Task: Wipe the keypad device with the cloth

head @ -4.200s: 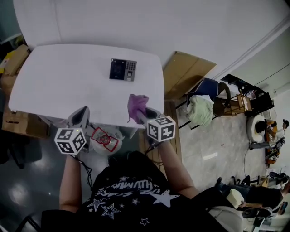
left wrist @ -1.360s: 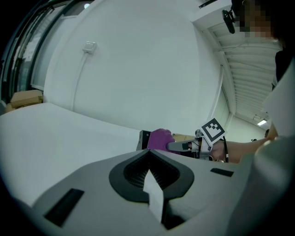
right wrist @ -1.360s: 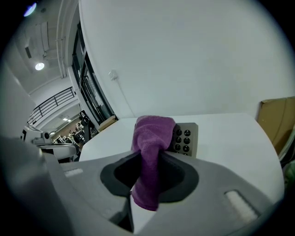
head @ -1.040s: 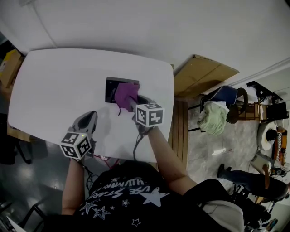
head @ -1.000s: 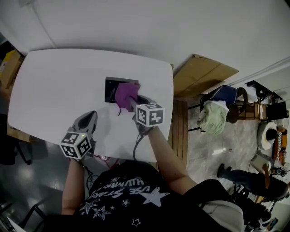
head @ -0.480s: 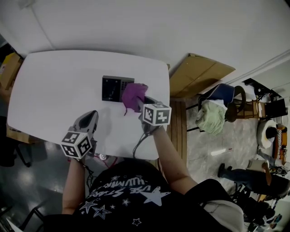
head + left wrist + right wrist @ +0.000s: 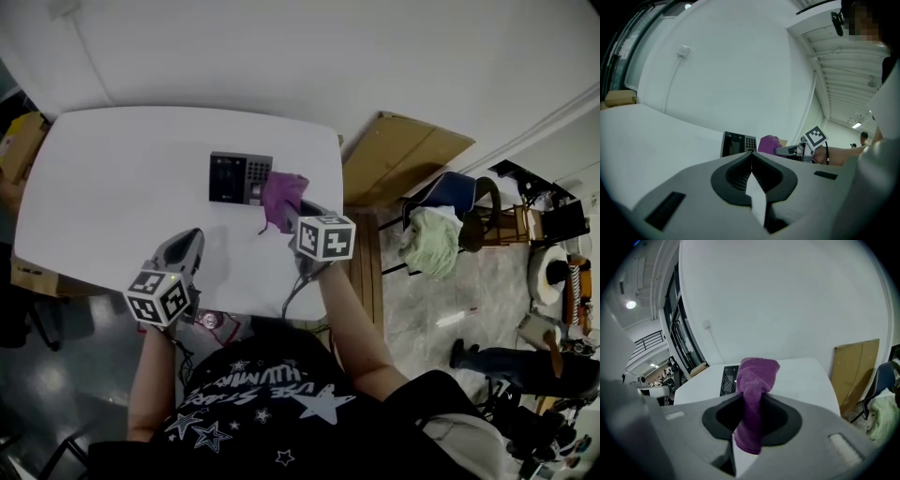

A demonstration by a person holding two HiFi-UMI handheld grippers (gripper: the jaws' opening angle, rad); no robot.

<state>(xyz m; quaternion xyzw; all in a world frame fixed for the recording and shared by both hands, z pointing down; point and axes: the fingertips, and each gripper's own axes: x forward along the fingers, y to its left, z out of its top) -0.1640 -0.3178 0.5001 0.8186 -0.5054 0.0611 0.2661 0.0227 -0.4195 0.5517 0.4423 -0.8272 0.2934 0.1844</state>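
Note:
The black keypad device [image 7: 240, 177] lies flat on the white table [image 7: 112, 187], right of its middle; it also shows in the left gripper view [image 7: 738, 143] and the right gripper view [image 7: 729, 379]. My right gripper [image 7: 296, 214] is shut on a purple cloth [image 7: 282, 195], which hangs bunched at the device's right edge [image 7: 754, 394]. The cloth [image 7: 768, 144] sits beside the keypad in the left gripper view too. My left gripper [image 7: 184, 247] hovers over the table's near edge, jaws closed with nothing between them [image 7: 751, 159].
A flat cardboard sheet [image 7: 403, 155] leans against the wall right of the table. A chair with a pale green bundle [image 7: 433, 239] stands further right. Cardboard boxes [image 7: 23, 136] sit off the table's left end. A white wall runs behind the table.
My right gripper has drawn the purple cloth rightward off the keypad device, so the screen and keys show again. The left gripper has barely moved.

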